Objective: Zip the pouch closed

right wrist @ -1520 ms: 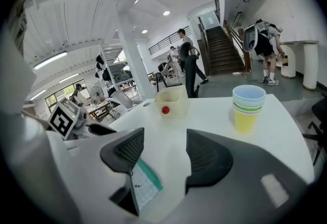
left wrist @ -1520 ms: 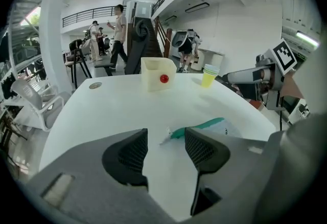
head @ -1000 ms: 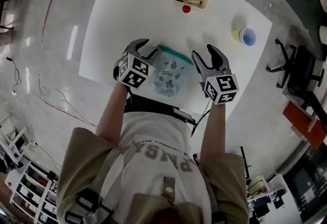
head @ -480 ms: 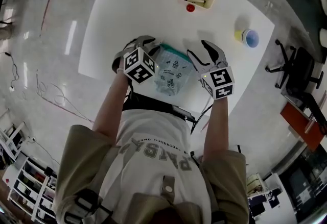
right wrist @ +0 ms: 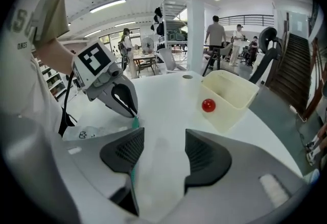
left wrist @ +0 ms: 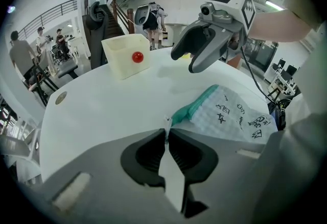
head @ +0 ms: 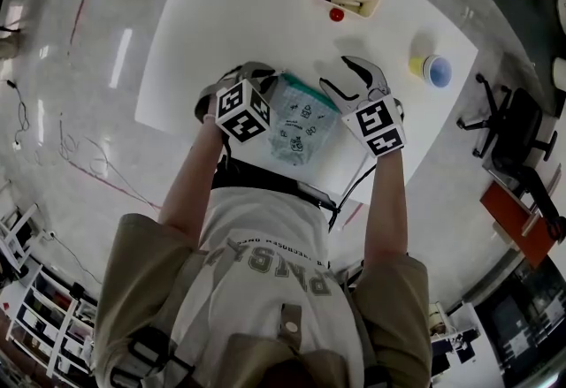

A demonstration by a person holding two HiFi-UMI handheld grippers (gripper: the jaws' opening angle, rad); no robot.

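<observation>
in the head view our left hand-held gripper point(head: 263, 75) had just closed at the end of the pouch point(head: 299, 125) on the table point(head: 221, 15). the left gripper view showed it pinching a white tab point(left wrist: 166, 125), anchoring the pouch. in the right gripper view our right hand-held gripper point(right wrist: 163, 154) gaped empty beside the green zip edge point(right wrist: 135, 122).
</observation>
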